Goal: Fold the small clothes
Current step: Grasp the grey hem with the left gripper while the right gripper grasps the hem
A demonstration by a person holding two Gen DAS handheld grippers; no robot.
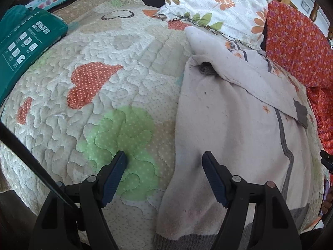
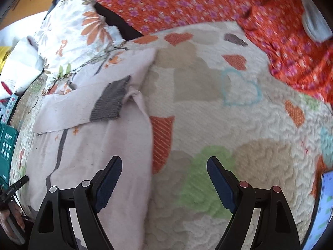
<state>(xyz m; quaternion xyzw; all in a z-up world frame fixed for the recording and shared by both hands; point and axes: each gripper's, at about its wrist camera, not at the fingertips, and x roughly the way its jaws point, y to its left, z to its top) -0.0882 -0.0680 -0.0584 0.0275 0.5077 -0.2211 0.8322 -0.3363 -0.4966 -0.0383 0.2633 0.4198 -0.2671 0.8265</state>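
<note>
A small pale pink sweater with grey trim lies flat on a quilted bedspread, one sleeve folded across its chest. My left gripper stands open over the sweater's left edge, one finger above the quilt, the other above the cloth. In the right wrist view the same sweater fills the left half, its grey cuff lying on top. My right gripper stands open astride the sweater's right edge, nothing pressed between its pads.
A floral pillow and an orange flowered cloth lie at the far side. A green packet sits on the quilt's left. A phone screen shows at the right edge of the right wrist view.
</note>
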